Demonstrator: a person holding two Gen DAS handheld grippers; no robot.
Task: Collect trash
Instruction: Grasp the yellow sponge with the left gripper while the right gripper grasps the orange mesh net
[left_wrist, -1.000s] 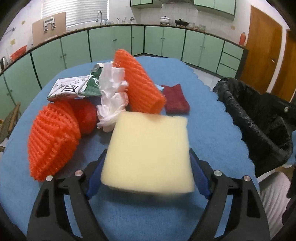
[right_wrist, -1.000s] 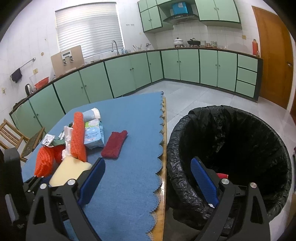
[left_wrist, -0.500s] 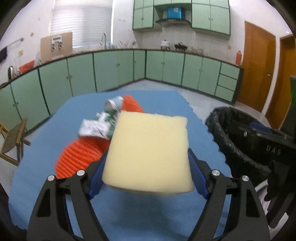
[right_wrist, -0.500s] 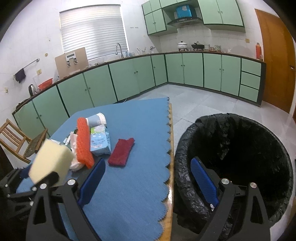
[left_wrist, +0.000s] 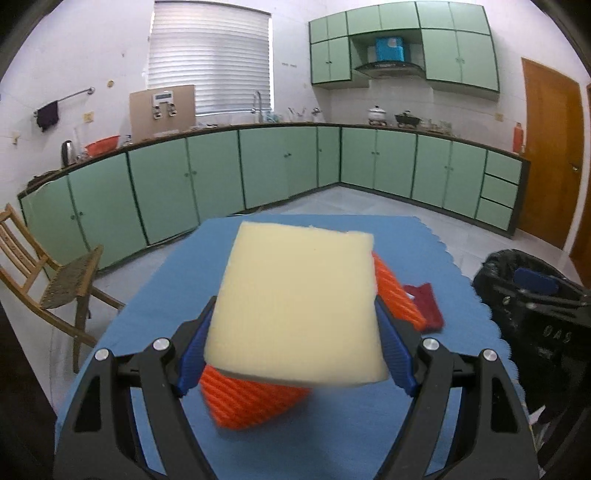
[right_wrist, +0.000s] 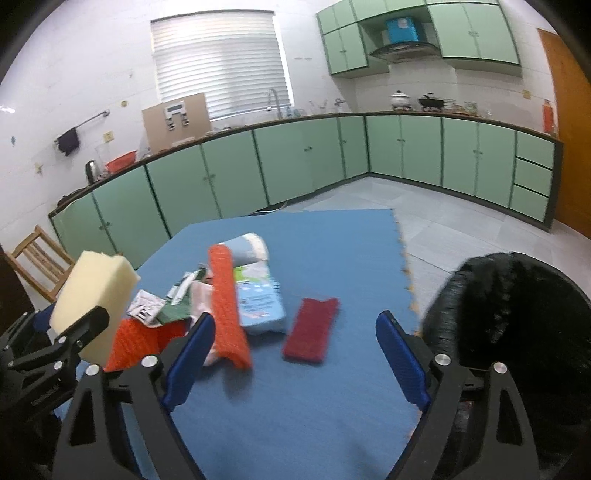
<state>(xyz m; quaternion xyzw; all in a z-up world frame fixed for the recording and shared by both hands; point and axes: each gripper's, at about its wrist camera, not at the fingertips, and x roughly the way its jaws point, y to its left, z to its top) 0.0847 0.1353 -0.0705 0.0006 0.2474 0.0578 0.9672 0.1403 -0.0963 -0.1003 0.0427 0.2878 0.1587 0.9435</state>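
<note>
While our left tool (left_wrist: 295, 354) clamps a pale yellow foam block (left_wrist: 299, 306) between its blue pads, the left wrist view shows that block lifted clear above the blue table (left_wrist: 436, 266), with orange foam netting (left_wrist: 251, 398) lying blurred beneath it and a second orange net sleeve (left_wrist: 395, 295) just right of it. A dark red cloth (left_wrist: 424, 302) lies beside that sleeve, and the black-lined trash bin (left_wrist: 498, 266) stands off the table's right edge. From the right wrist view, our right tool (right_wrist: 295, 354) hangs over the table with its jaws closing and nothing between them. We see the foam block (right_wrist: 92, 295) at far left in the left tool (right_wrist: 51, 354), the orange sleeve (right_wrist: 225, 306) across a blue-and-white packet (right_wrist: 258, 299), the red cloth (right_wrist: 310, 332) just right of the packet, crumpled wrappers (right_wrist: 162, 302) nearby, and the bin (right_wrist: 517, 314) at right.
</note>
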